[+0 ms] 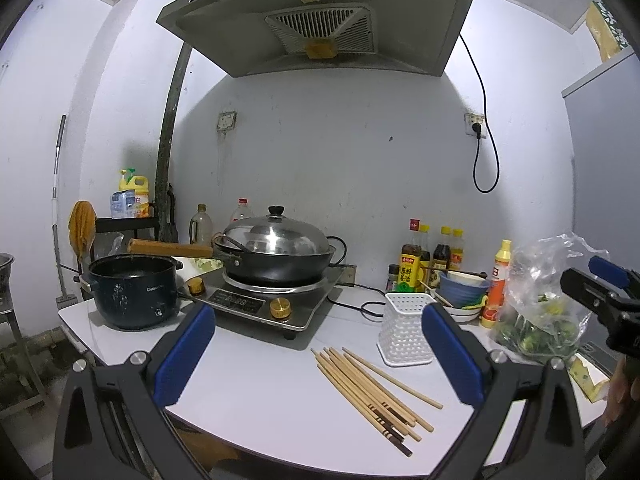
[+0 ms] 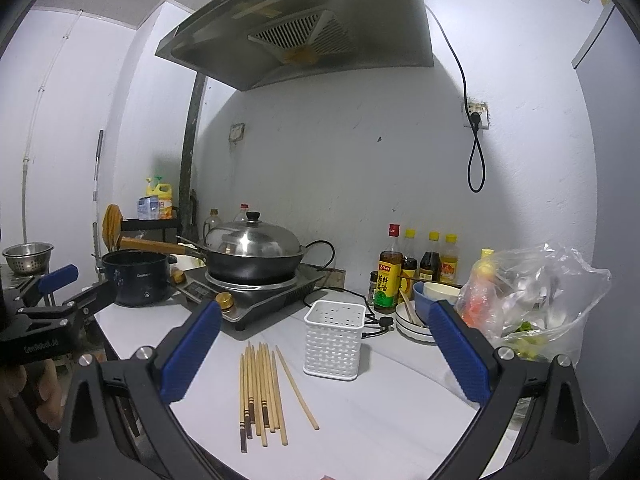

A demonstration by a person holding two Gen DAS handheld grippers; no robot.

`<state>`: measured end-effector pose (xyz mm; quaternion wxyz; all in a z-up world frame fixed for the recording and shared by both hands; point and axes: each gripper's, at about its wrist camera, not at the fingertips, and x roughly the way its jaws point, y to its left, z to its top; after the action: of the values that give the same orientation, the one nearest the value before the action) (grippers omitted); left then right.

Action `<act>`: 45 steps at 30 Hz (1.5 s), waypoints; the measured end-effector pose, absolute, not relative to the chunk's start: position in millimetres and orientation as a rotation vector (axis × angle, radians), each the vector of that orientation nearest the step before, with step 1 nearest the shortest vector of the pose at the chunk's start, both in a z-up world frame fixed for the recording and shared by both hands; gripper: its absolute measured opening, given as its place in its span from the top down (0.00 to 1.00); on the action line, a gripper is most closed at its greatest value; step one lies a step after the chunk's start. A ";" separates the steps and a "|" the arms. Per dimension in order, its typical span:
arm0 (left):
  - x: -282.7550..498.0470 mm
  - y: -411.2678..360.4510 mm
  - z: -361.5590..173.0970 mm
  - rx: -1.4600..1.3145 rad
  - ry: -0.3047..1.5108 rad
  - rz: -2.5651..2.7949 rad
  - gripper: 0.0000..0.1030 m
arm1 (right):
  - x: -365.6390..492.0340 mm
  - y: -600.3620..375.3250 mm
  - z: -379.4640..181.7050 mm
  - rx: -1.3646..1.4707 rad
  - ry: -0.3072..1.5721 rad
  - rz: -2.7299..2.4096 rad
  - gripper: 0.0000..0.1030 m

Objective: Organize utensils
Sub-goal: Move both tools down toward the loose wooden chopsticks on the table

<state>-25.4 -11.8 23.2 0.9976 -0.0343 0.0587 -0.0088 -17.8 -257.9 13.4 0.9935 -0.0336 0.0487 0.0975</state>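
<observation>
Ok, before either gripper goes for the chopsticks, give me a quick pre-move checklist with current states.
1. Left gripper open, nothing held: ok.
2. Right gripper open, nothing held: ok.
3. Chopsticks lying loose on the counter, none covered: ok.
4. White holder upright beside them: ok.
5. Holder holds nothing: ok in the right wrist view.
6. Black cable clear of the holder: cannot tell.

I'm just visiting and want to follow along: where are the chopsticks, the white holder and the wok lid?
chopsticks (image 2: 260,392): right wrist view, middle of the bundle lying on the table.
white perforated holder (image 2: 334,348): right wrist view, its front wall.
wok lid (image 1: 276,238): left wrist view, the steel dome below the knob.
</observation>
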 end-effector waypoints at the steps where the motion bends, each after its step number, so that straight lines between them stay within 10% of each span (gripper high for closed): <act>1: -25.6 -12.2 23.7 -0.068 0.117 -0.018 0.00 | -18.3 -258.3 13.3 -0.066 0.096 0.196 0.01; 45: -27.7 -13.1 24.9 -0.070 0.112 -0.020 0.00 | -22.6 -262.2 14.6 -0.061 0.095 0.189 0.01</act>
<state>-27.7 -13.1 24.9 0.9978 -0.0348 0.0561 -0.0099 -22.6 -262.2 14.6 0.9940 -0.0305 0.0472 0.0943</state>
